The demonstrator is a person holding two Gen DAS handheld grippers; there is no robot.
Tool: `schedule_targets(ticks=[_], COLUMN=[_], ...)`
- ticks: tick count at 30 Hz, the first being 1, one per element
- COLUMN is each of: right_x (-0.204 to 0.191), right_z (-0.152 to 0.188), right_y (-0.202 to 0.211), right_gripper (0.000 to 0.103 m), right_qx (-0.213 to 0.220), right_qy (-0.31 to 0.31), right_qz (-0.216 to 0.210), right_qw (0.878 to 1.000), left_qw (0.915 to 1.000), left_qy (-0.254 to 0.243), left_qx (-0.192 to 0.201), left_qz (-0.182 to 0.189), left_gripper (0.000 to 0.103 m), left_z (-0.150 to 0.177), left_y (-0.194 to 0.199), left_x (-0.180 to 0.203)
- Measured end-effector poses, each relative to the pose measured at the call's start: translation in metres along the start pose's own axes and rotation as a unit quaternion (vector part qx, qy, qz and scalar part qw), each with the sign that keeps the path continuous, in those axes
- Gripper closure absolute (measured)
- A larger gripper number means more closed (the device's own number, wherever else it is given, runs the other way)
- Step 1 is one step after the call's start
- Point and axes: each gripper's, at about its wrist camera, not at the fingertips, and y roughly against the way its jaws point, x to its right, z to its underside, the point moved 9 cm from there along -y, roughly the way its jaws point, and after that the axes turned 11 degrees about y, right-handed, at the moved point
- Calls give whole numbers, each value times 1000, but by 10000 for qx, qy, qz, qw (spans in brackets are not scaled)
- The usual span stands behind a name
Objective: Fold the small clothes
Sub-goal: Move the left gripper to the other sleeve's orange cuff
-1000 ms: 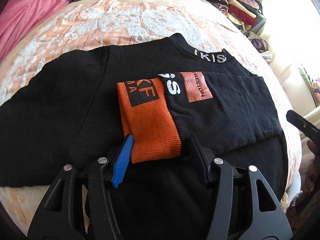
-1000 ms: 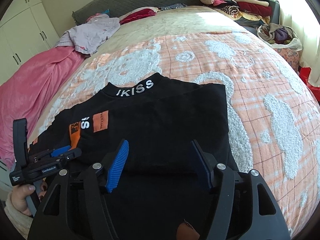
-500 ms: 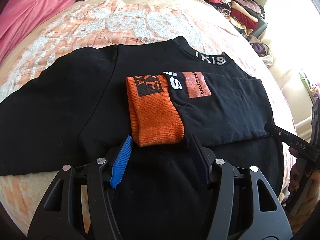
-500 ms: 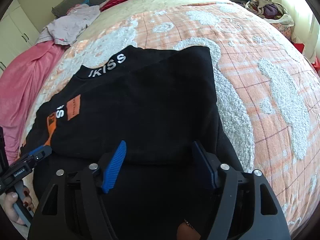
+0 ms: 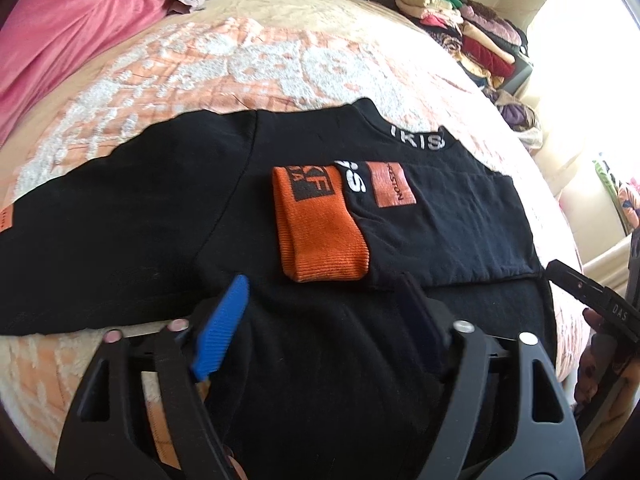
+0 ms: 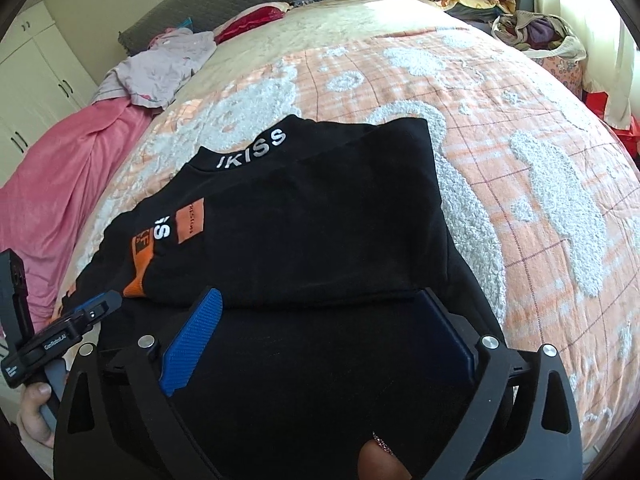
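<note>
garment: black sweatshirt (image 5: pixel 168 216) lying flat on the bed (image 5: pixel 240 60), collar w/ white lettering (image 6: pixel 252 148) at 12 o'clock, hem at 6 nearest both cams.
sleeve 1: right-side sleeve already folded across the chest; its orange cuff (image 5: pixel 320 228) is resting mid-body, just ahead of the left gripper (image 5: pixel 324 300).
sleeve 2: other sleeve is still spread out toward 9 o'clock in the left wrist view, not yet folded.
left jaws: have just been opening; standing apart now, nothing clamped. Black cloth is lying under them, cuff clear of the pads.
right jaws: right gripper (image 6: pixel 320 312) also has just been opening, now very wide, nothing pinched; folded sleeve edge is sitting just past the tips.
step: judging this as the release after sleeve-1 fold, approx. a third of the way thru.
next: prob. calls for reaching to 9 o'clock, pinching the free sleeve near its cuff, carrying it across to 3 o'clock over the chest.
caution: thick cloth, so the fold may be springing back; lay it flat before letting go.
other: stacks of folded clothes (image 5: pixel 464 32) sitting beyond the bed at 1 o'clock, well apart.
</note>
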Motion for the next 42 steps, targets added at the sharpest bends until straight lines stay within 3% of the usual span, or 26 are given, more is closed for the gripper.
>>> schedule_targets(ticks=[2, 4, 7, 23, 42], right_x=[-4, -8, -15, -59, -167], right_z=[-1, -1, -3, -10, -24], right_y=[4, 9, 13, 27, 15], right_gripper=[6, 5, 4, 4, 4], right_qx=[47, 109, 173, 356, 418], right_qy=[17, 87, 195, 596, 1499], right_qz=[-1, 21, 73, -12, -657], right_qw=[10000, 9999, 9996, 9976, 9856], left_qw=[10000, 9998, 9996, 9978, 9881], left_qy=[49, 115, 207, 464, 1233], left_qx=[73, 143, 204, 446, 812], left_qz=[-15, -46, -30, -156, -434], left_gripper=[24, 13, 9, 9, 9], left_z=[-1, -3, -4, -4, -8], left_y=[7, 13, 21, 45, 81], left_x=[-3, -8, -14, -44, -122])
